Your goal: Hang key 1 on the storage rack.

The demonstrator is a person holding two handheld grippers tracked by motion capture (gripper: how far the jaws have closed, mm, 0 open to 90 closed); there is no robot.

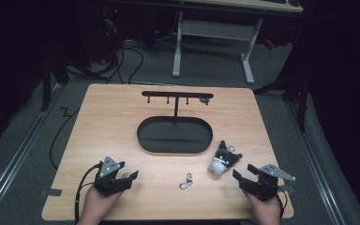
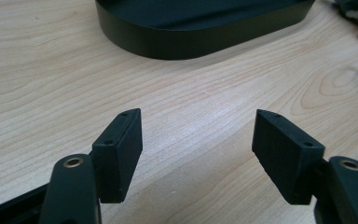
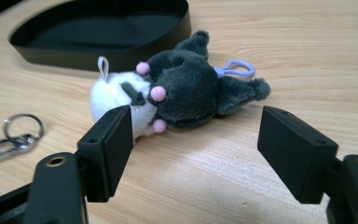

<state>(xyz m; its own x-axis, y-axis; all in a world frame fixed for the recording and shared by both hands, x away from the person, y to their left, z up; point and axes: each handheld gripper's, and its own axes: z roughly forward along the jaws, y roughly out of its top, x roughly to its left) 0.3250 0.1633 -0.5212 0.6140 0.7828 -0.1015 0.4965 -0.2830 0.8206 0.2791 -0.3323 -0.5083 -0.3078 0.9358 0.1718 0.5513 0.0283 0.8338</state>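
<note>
My right gripper (image 1: pixel 243 174) rested low over the near right part of the pale wooden bench (image 1: pixel 112 122), its jaws spread wide with nothing between them. Just ahead of it lay the small plush keychain toy with a dark grey head, white body and pink dots (image 3: pixel 168 93), on its side on the bench, apart from my pads; a lilac plastic clip (image 3: pixel 235 69) stuck out behind its ears. It sat just beside the near right end of the black oval tray (image 1: pixel 174 136), which carried a black T-shaped stand with small hooks (image 1: pixel 176 96). My left gripper (image 1: pixel 127 179) hovered over the near left part of the bench, likewise released, bare wood showing between its jaws. Between my two grippers, near the front edge, lay a small silver metal carabiner with a key ring (image 1: pixel 186 181), touching neither.
</note>
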